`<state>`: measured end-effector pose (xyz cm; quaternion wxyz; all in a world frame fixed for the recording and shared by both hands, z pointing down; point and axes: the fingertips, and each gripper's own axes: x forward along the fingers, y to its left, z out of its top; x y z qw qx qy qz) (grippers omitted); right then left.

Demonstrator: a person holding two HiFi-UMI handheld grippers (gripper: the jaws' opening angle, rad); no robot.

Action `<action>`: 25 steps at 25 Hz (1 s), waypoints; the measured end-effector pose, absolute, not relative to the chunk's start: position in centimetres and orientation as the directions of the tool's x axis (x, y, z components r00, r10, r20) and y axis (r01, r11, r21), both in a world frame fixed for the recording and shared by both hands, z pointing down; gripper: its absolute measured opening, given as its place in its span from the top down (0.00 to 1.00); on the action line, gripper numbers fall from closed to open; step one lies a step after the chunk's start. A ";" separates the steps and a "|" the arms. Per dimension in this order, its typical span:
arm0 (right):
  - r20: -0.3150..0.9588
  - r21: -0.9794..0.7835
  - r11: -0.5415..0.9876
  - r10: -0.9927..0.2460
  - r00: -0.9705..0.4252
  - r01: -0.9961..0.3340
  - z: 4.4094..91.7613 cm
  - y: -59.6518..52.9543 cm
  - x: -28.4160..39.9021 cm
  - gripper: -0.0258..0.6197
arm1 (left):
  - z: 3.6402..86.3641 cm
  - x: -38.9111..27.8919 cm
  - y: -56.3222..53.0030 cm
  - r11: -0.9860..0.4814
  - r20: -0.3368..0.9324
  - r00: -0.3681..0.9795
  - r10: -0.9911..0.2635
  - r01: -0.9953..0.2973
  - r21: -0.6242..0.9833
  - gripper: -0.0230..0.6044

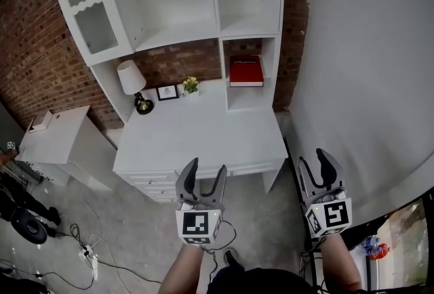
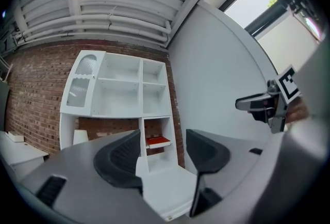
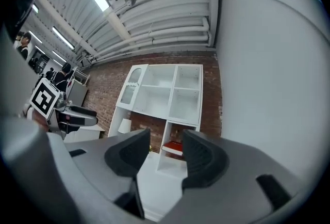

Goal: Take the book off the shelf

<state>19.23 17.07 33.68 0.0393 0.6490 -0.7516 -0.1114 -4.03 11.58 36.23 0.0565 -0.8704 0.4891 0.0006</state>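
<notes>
Straight ahead of the person stands a white desk (image 1: pixel 203 133) with a shelf unit (image 1: pixel 173 11) on top, set against a brick wall (image 1: pixel 34 49). The red book (image 1: pixel 246 72) lies flat on the little shelf in the lower right compartment of that unit, just above the desk top, and nothing touches it.

Both tools are held out level in front of the person, well short of the book. The left gripper (image 1: pixel 206 167) has its jaws spread wide with nothing between them; seen along its jaws, only the far-off desk and the book's compartment show in the gap. The right gripper (image 1: pixel 315 160) is just as wide open and just as empty, and it hangs beside a plain white wall (image 1: pixel 366 69).

On the desk top, to the left of the book's compartment, stand a small lamp (image 1: pixel 132 82), a picture frame (image 1: pixel 167 92) and a small potted plant (image 1: pixel 191 85). A low white cabinet (image 1: pixel 57 140) sits off to the left of the desk, and cables (image 1: pixel 88 245) trail over the grey floor.
</notes>
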 end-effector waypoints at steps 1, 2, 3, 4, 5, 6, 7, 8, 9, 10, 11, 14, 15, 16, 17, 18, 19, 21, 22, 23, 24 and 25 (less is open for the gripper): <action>-0.081 0.226 0.127 -0.986 -0.149 -0.966 33.9 16.2 18.7 0.66 | 36.7 -4.7 10.5 -0.517 -0.050 0.523 -0.851 -0.851 -0.094 0.55; -0.076 0.235 0.121 -0.987 -0.142 -0.965 34.1 15.5 18.2 0.66 | 37.1 -5.4 9.6 -0.519 -0.045 0.524 -0.851 -0.850 -0.089 0.55; -0.073 0.244 0.113 -0.988 -0.134 -0.963 34.3 14.8 17.8 0.66 | 37.3 -6.1 8.6 -0.520 -0.043 0.525 -0.850 -0.850 -0.083 0.55; -0.071 0.251 0.105 -0.989 -0.127 -0.962 34.3 14.2 17.4 0.66 | 37.5 -6.6 7.8 -0.523 -0.043 0.527 -0.849 -0.849 -0.078 0.55; -0.071 0.256 0.097 -0.990 -0.119 -0.962 34.2 13.6 17.1 0.66 | 37.5 -7.0 7.0 -0.527 -0.044 0.530 -0.847 -0.847 -0.074 0.55; -0.073 0.258 0.090 -0.991 -0.112 -0.962 34.1 13.0 16.8 0.66 | 37.5 -7.3 6.3 -0.532 -0.047 0.535 -0.843 -0.844 -0.072 0.55; -0.075 0.259 0.083 -0.992 -0.106 -0.962 34.0 12.5 16.6 0.66 | 37.5 -7.5 5.7 -0.538 -0.050 0.542 -0.839 -0.840 -0.071 0.55; -0.077 0.259 0.077 -0.992 -0.100 -0.963 34.0 12.1 16.4 0.66 | 37.5 -7.6 5.2 -0.546 -0.052 0.550 -0.834 -0.835 -0.071 0.55; -0.077 0.258 0.071 -0.993 -0.094 -0.964 33.9 11.7 16.1 0.67 | 37.5 -7.7 4.8 -0.554 -0.053 0.558 -0.828 -0.829 -0.071 0.55; -0.077 0.255 0.065 -0.993 -0.087 -0.965 33.8 11.4 15.9 0.68 | 37.6 -7.8 4.3 -0.561 -0.053 0.565 -0.824 -0.825 -0.071 0.55; -0.076 0.253 0.059 -0.994 -0.080 -0.966 33.8 11.0 15.7 0.68 | 37.8 -8.0 3.8 -0.566 -0.051 0.570 -0.820 -0.821 -0.069 0.55; -0.068 0.259 0.044 -0.996 -0.063 -0.965 33.9 10.3 15.2 0.68 | 38.0 -8.3 2.6 -0.579 -0.048 0.581 -0.812 -0.814 -0.055 0.55; -0.066 0.260 0.039 -0.996 -0.058 -0.965 33.9 10.0 15.3 0.68 | 38.0 -8.3 2.2 -0.583 -0.048 0.586 -0.809 -0.810 -0.052 0.55; -0.063 0.258 0.034 -0.997 -0.052 -0.966 33.9 9.8 15.5 0.68 | 38.1 -8.1 1.8 -0.588 -0.049 0.590 -0.806 -0.807 -0.050 0.55; -0.060 0.249 0.031 -0.997 -0.047 -0.968 34.0 9.4 15.7 0.68 | 38.1 -7.9 1.4 -0.593 -0.050 0.594 -0.803 -0.804 -0.047 0.55; -0.056 0.235 0.029 -0.998 -0.044 -0.971 34.2 9.1 16.1 0.68 | 38.3 -7.6 1.0 -0.597 -0.049 0.598 -0.800 -0.801 -0.045 0.55; -0.050 0.220 0.029 -0.998 -0.041 -0.975 34.4 8.7 16.3 0.68 | 38.5 -7.3 0.7 -0.600 -0.045 0.602 -0.797 -0.799 -0.043 0.55; -0.039 0.203 0.030 -0.998 -0.038 -0.979 35.0 7.8 16.7 0.68 | 39.0 -7.1 0.2 -0.604 -0.033 0.606 -0.795 -0.795 -0.046 0.55; -0.037 0.203 0.033 -0.998 -0.042 -0.979 35.2 7.2 16.7 0.68 | 39.3 -7.2 -0.1 -0.602 -0.027 0.603 -0.797 -0.797 -0.051 0.55; -0.035 0.204 0.040 -0.998 -0.048 -0.978 35.5 6.5 16.6 0.68 | 39.5 -7.4 -0.5 -0.595 -0.021 0.597 -0.802 -0.802 -0.057 0.55; -0.035 0.205 0.050 -0.998 -0.058 -0.978 35.7 5.7 16.3 0.68 | 39.6 -7.8 -0.9 -0.584 -0.017 0.586 -0.810 -0.809 -0.063 0.55; -0.036 0.203 0.062 -0.997 -0.071 -0.977 35.9 4.9 16.1 0.68 | 39.7 -8.3 -1.3 -0.571 -0.013 0.573 -0.820 -0.818 -0.069 0.55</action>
